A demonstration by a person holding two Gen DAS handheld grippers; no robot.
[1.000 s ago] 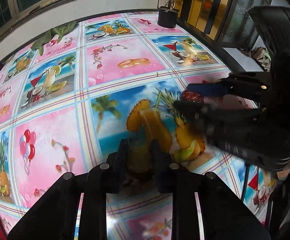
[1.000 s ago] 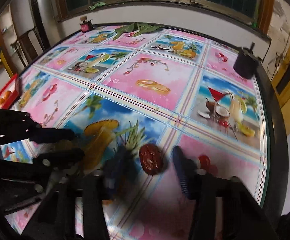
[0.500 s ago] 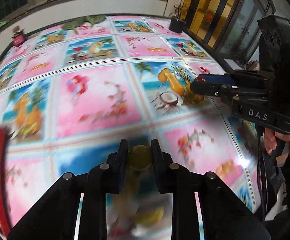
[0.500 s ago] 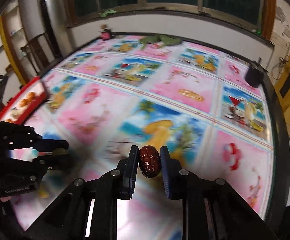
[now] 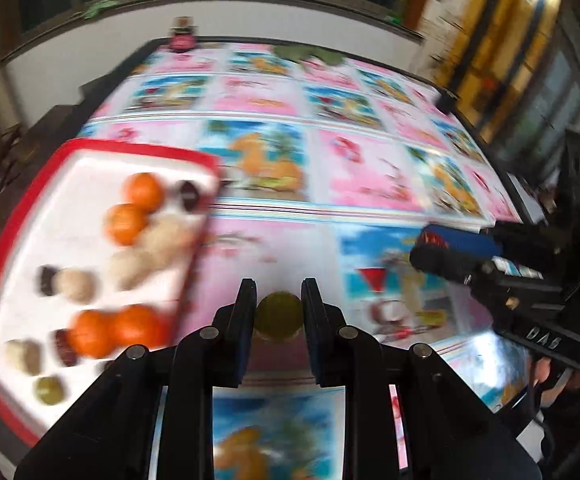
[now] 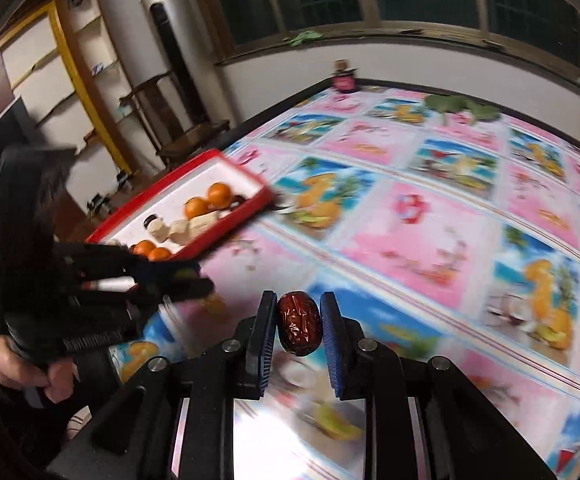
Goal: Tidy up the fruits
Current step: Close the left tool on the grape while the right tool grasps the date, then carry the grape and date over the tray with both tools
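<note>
At the left of the left wrist view, a red-rimmed tray [image 5: 18,208] holds oranges [image 5: 143,190], pale lumps and dark fruits, all blurred. At lower centre, the left hand-held gripper [image 5: 278,312] is clamped on a small green fruit [image 5: 278,315] above the desk [image 5: 370,168]. In the right wrist view, the tray sits at the upper left, and at lower centre the right hand-held gripper [image 6: 299,322] pinches a wrinkled red date [image 6: 299,322] between its blue pads.
</note>
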